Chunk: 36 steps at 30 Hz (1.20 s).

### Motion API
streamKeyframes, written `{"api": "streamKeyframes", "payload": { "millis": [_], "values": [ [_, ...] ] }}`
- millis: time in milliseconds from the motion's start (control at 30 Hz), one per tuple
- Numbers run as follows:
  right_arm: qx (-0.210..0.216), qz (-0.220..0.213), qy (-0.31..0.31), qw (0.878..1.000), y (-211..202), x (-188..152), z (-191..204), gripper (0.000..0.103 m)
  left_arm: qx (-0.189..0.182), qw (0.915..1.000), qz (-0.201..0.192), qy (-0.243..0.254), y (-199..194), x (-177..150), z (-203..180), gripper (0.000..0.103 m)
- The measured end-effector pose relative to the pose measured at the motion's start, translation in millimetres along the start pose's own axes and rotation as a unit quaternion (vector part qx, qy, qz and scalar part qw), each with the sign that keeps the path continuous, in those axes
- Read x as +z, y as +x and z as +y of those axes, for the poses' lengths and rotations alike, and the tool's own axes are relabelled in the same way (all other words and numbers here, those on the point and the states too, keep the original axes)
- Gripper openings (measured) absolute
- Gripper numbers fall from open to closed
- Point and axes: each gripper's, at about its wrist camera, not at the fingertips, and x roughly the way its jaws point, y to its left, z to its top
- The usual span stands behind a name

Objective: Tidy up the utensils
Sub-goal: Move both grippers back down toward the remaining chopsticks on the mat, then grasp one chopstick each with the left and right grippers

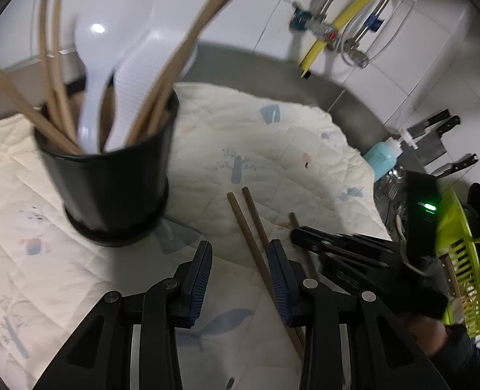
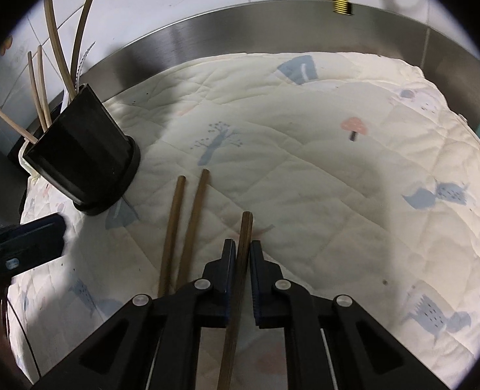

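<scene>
Chopsticks on a quilted cloth, one gripped by the right tool.

Black holder [image 2: 80,165] of chopsticks and white spoons stands at the left; the left tool [image 1: 240,279], jaws apart and empty, angles down just beside two loose chopsticks [image 2: 181,227]. Right of them, the right tool [image 2: 241,260] pinches a third chopstick [image 2: 244,227], tilted steeply down over the quilted cloth [image 2: 337,195].

Two close, downward-angled wrist views sharing quilted mat [image 1: 272,149] and cup [image 2: 80,162]
</scene>
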Motion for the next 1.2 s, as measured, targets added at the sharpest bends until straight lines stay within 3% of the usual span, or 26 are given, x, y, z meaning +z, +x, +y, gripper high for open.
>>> {"api": "streamKeyframes", "payload": {
  "millis": [100,433,767,1100,1200],
  "values": [
    [-0.004,-0.002,-0.001,1.000,-8,-6,-5,0.011,0.001,0.9997,0.021,-0.014,22,5,0,0.039],
    [-0.004,0.007,0.005,1.000,-10,-18,-16,0.011,0.030,0.9990,0.029,-0.015,64,15,-10,0.038],
    [0.003,0.010,0.007,1.000,-10,-17,-17,0.011,0.053,0.9980,0.033,-0.012,87,17,-13,0.021],
    [0.008,0.011,0.006,1.000,-8,-18,-17,0.011,0.087,0.9955,0.038,0.006,100,26,-22,0.021],
    [0.007,0.011,0.006,1.000,-9,-18,-17,0.011,0.100,0.9940,0.036,0.025,103,26,-26,0.015]
  ]
}}
